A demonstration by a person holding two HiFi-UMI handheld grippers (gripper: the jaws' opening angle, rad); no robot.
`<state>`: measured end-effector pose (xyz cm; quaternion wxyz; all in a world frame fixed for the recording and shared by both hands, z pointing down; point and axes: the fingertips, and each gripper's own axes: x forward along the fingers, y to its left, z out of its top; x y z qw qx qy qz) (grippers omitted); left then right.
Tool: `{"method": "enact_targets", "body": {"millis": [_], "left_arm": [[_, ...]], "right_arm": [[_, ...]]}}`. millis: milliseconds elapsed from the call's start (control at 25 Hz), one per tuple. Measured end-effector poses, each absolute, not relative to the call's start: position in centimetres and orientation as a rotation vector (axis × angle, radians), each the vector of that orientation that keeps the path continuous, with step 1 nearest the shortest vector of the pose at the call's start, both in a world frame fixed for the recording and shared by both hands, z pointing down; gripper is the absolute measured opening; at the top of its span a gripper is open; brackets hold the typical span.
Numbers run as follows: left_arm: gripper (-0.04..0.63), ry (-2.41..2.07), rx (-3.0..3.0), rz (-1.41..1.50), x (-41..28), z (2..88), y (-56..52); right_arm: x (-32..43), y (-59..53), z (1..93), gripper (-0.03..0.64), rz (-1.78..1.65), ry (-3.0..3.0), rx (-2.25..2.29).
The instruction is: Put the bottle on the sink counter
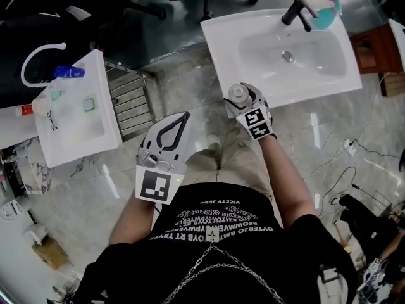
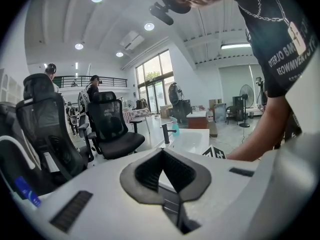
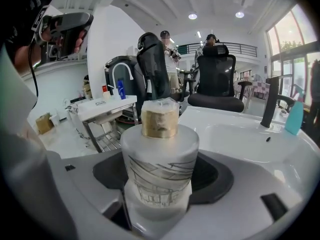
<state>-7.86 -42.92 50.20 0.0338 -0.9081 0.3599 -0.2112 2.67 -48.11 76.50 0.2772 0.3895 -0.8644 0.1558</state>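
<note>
Currently the carry step is in hand: the right tool (image 1: 245, 104) is clenched round a frosted bottle (image 3: 159, 170), held upright in the air just short of the white sink (image 1: 223, 48), whose near rim lies at its 12 o'clock. The left tool (image 1: 168, 137) is pressed together on nothing. Next, I judge, the bottle must go forward over the rim surface and be lowered until it stands.

Office chair (image 2: 112, 126), blue bottle (image 1: 69, 72), metal rack (image 1: 130, 103)

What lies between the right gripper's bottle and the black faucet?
Only the rim and bare basin of the white sink, with its drain, separate bottle from faucet; the head view shows it.
</note>
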Motion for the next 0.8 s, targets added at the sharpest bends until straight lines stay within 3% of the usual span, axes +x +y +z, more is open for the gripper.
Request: {"method": "enact_targets", "body": {"millis": [520, 800], "left_arm": [[0.006, 1.126, -2.752, -0.591, -8.3, 47.8, -42.7], [0.006, 1.215, -2.759, -0.496, -9.7, 45.0, -42.4]], "right_arm": [[2.6, -47.1, 76.9, 0.357, 0.393, -2.275, 1.0], [5.9, -45.6, 70.4, 0.364, 0.4, -2.265, 1.115]]}}
